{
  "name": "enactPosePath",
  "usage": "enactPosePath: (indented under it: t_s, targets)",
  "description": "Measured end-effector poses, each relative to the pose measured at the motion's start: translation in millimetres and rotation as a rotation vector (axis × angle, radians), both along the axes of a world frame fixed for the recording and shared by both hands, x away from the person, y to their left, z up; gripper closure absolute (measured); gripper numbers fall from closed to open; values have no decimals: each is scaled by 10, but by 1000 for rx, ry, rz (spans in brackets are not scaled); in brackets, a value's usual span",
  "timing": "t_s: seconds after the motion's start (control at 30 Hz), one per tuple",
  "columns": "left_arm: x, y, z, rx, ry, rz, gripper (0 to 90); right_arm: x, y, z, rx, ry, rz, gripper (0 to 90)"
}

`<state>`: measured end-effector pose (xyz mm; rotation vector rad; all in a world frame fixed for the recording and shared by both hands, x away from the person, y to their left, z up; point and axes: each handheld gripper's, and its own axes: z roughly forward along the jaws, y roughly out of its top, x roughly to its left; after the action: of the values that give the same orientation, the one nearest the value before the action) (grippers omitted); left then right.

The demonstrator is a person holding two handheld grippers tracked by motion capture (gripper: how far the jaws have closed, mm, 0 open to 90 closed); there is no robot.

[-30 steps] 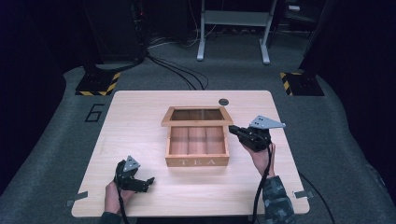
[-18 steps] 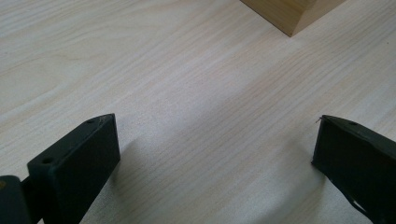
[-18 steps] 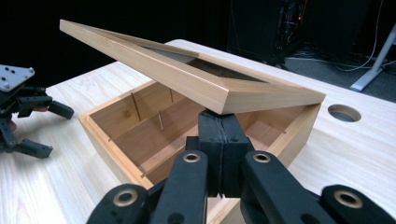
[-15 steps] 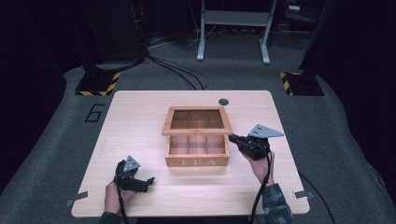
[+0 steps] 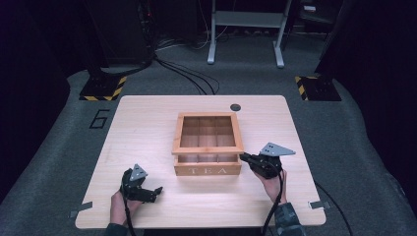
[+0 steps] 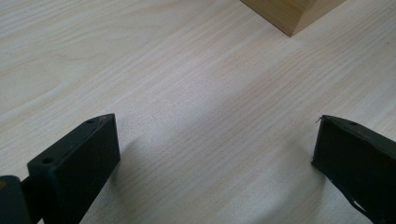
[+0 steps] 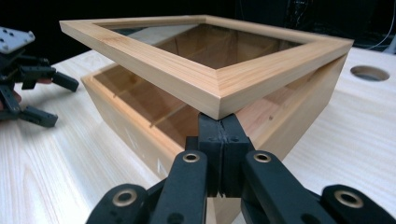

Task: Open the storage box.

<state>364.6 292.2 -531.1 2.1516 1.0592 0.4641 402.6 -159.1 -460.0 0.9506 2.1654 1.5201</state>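
The word "TEA" is read in pale capital letters on the front wall of the light wooden compartment box with a framed glass lid [image 5: 207, 170], as seen in the high view. A large dark numeral "6" is marked on the grey carpeted floor [image 5: 100, 118] just beside the far left corner of the pale wooden table [image 5: 147, 118].

Thing: wooden tea box [image 5: 208, 164], light wood, square, "TEA" lettered on its front wall.
Inside: thin wooden dividers split it into compartments; what lies in them cannot be told.
Lid [image 7: 219, 77]: wooden frame around a clear pane, hinged at the far side, raised partway, its near corner tilted up off the box.
Place: middle of the bench [image 5: 147, 123], front wall facing the person.
Contact: the lid's near right corner rests on the closed right tongs [image 7: 219, 135].
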Motion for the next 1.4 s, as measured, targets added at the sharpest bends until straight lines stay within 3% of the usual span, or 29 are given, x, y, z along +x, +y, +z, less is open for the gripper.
enactPosePath:
  t_s: [0.43,1.07,1.13,1.4]
  targets:
    - [1,1,4,2,3,-3,3,-24,8,-233,-7,28,6,892]
    - [3,-1,1,1,-1,-6,4,-104,-47,-220,-29,41,-11,872]
    - [3,0,2,1,0,-7,3,-110,-43,-252,-58,51,-15,852]
    - [2,0,2,2,0,-7,3,-164,-81,-373,-61,70,-35,821]
